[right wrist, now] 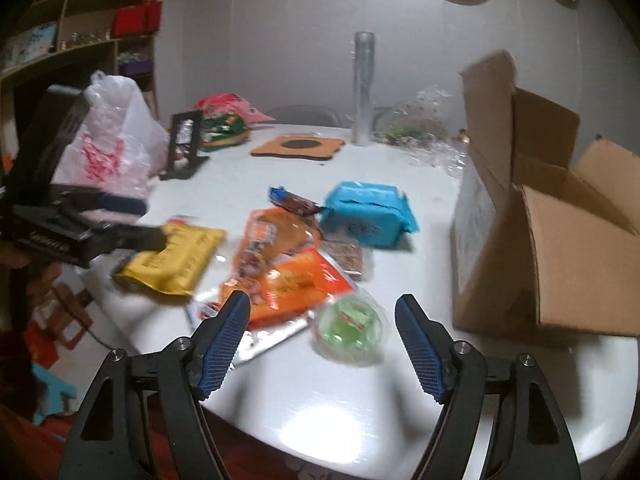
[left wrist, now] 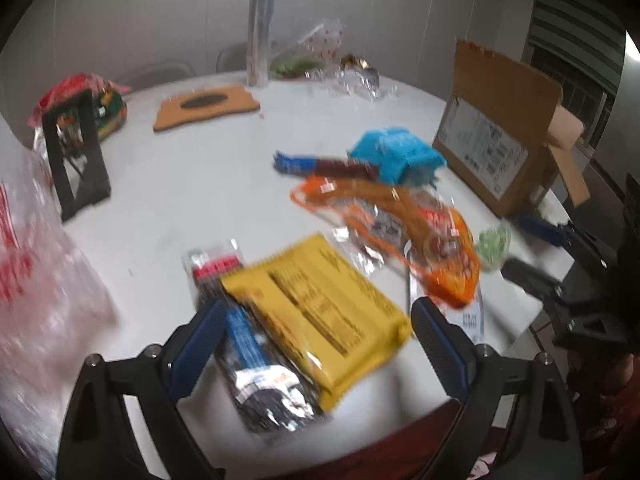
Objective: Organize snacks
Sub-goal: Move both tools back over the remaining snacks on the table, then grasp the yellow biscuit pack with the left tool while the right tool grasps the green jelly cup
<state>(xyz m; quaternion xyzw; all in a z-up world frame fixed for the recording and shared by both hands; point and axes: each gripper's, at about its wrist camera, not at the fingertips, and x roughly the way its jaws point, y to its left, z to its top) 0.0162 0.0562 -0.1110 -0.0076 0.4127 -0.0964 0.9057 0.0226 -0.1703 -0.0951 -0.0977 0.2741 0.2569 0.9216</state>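
Note:
Snacks lie on a white table (left wrist: 172, 184). My left gripper (left wrist: 316, 314) is open around a yellow packet (left wrist: 320, 316) and a dark blue-striped packet (left wrist: 256, 360) under it. My right gripper (right wrist: 322, 308) is open, just before a clear cup of green sweets (right wrist: 352, 326). Orange packets (right wrist: 288, 272), a blue packet (right wrist: 368, 216) and a brown bar (right wrist: 298, 202) lie in the middle. An open cardboard box (right wrist: 560, 256) stands at the right. The left gripper also shows in the right wrist view (right wrist: 148, 220), over the yellow packet (right wrist: 176, 260).
A white plastic bag (right wrist: 108, 144), a black stand (right wrist: 184, 144), a red-green packet pile (right wrist: 224, 120), a cork mat (right wrist: 298, 147), a silver roll (right wrist: 363, 88) and crumpled clear wrap (right wrist: 424, 128) stand at the back. The table's front edge is close below both grippers.

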